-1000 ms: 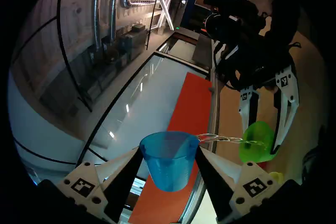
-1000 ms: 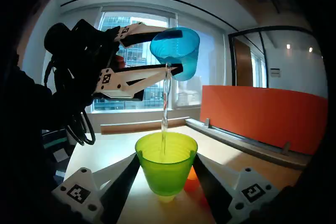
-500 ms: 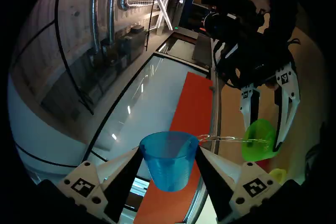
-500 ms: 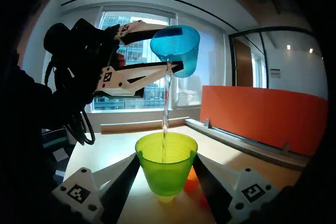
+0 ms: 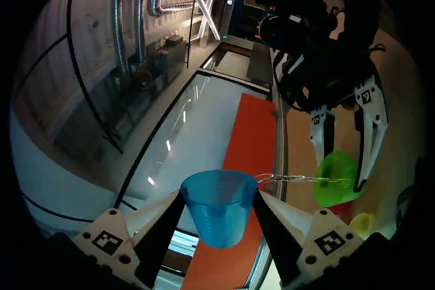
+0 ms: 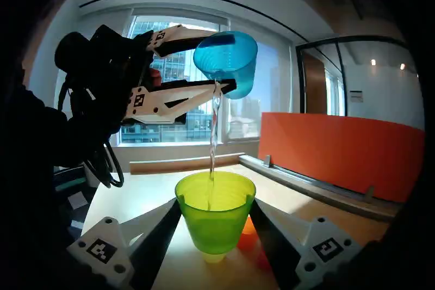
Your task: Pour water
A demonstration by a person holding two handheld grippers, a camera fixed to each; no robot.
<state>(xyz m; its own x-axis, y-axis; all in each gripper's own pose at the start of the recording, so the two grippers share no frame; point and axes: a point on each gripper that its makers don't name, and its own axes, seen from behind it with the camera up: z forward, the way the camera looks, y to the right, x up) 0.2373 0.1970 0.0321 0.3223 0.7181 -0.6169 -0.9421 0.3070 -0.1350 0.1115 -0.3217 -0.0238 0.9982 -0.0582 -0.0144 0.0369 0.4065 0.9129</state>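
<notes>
As water (image 6: 213, 137) streams from blue cup (image 6: 228, 64), upper centre, into green cup (image 6: 215, 227), bottom centre: left gripper (image 5: 218, 195) jaws clenched on blue cup, rolled sideways. Right gripper (image 6: 215, 203) jaws grasping green cup, upright, over bench (image 6: 136, 195).

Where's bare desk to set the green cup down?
Bare desk lies between the green cup and the window ledge, and from the cup across to the orange partition. Crowded close under the cup: an orange cup and a yellow cup. The blue cup pours overhead.
</notes>
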